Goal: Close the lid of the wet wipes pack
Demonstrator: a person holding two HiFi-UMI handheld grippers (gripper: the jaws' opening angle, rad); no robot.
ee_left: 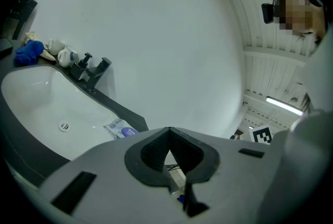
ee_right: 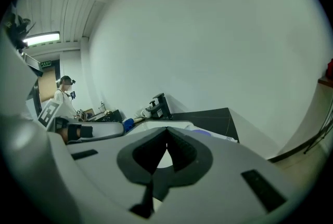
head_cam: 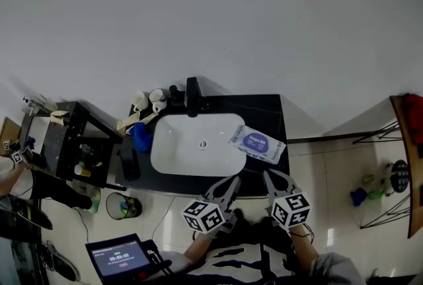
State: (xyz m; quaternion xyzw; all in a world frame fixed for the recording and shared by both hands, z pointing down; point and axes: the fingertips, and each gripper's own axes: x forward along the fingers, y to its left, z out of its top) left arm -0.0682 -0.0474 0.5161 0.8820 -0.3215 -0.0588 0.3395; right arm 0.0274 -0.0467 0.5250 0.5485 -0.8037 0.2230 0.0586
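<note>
The wet wipes pack [head_cam: 258, 143] is white with a purple oval label. It lies flat on the black counter [head_cam: 268, 112], just right of the white basin [head_cam: 197, 145]. Whether its lid is up cannot be made out. My left gripper [head_cam: 234, 182] hovers in front of the counter's near edge, below the basin, with its jaws shut and empty. My right gripper [head_cam: 268, 175] hangs beside it, just short of the pack, also shut and empty. The left gripper view shows the pack [ee_left: 120, 128] beyond the shut left gripper [ee_left: 168, 129]. A sliver of the pack [ee_right: 204, 132] peeks over the right gripper [ee_right: 166, 128].
A black faucet [head_cam: 192, 97] and two white cups [head_cam: 149, 100] stand behind the basin, a blue cloth [head_cam: 141, 137] at its left. A black shelf unit [head_cam: 73, 145], a bin [head_cam: 122, 205], a tablet [head_cam: 119, 255] and a person [head_cam: 13, 174] are left. A wooden rack [head_cam: 404, 164] stands right.
</note>
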